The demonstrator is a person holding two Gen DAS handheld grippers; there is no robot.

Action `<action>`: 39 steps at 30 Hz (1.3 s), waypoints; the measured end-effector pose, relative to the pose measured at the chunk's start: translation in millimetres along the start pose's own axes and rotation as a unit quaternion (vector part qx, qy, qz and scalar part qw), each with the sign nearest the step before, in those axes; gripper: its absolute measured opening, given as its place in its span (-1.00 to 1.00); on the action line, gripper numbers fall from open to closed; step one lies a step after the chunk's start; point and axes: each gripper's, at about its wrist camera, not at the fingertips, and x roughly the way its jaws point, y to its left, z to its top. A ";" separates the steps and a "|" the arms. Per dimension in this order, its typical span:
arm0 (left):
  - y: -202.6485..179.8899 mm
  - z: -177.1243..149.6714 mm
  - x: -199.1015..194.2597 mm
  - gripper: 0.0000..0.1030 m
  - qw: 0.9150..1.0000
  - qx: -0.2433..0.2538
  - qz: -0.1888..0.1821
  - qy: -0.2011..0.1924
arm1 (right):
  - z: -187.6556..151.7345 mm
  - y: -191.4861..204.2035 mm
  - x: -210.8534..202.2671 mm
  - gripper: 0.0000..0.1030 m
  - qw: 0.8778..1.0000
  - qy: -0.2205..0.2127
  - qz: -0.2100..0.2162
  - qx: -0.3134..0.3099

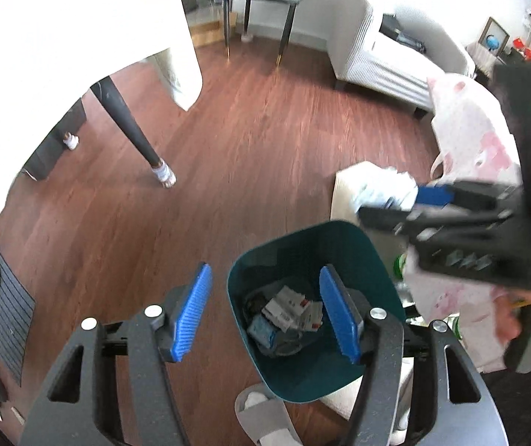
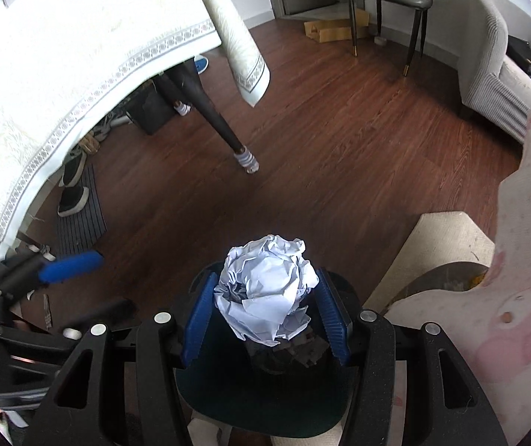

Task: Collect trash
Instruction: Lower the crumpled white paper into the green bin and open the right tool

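A crumpled paper ball [image 2: 267, 290], at lower centre of the right wrist view, was pinched between the blue pads of the right gripper [image 2: 267, 321], directly above the dark teal trash bin [image 1: 343, 245]. Discarded packets [image 1: 287, 314] were already seen inside the bin in the left wrist view. The depositing step was judged to be in hand; the next move would call for the pads to be parted over the bin's mouth. The left gripper [image 1: 265, 316] was shown spread and empty at lower centre, beside the bin, over the wooden floor [image 1: 258, 141].
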 end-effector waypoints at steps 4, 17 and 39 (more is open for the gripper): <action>-0.6 7.2 -18.7 0.21 0.999 0.004 0.012 -0.032 | -5.6 0.5 12.4 0.06 1.000 0.014 -0.006 -0.003; -3.9 24.7 -69.0 -0.12 0.993 -0.002 0.008 -0.117 | -34.1 4.7 46.5 0.06 0.998 0.058 -0.006 -0.028; -32.7 41.5 -101.2 -0.27 0.987 0.005 0.006 -0.158 | -85.1 7.5 77.9 0.28 0.986 0.138 -0.033 -0.083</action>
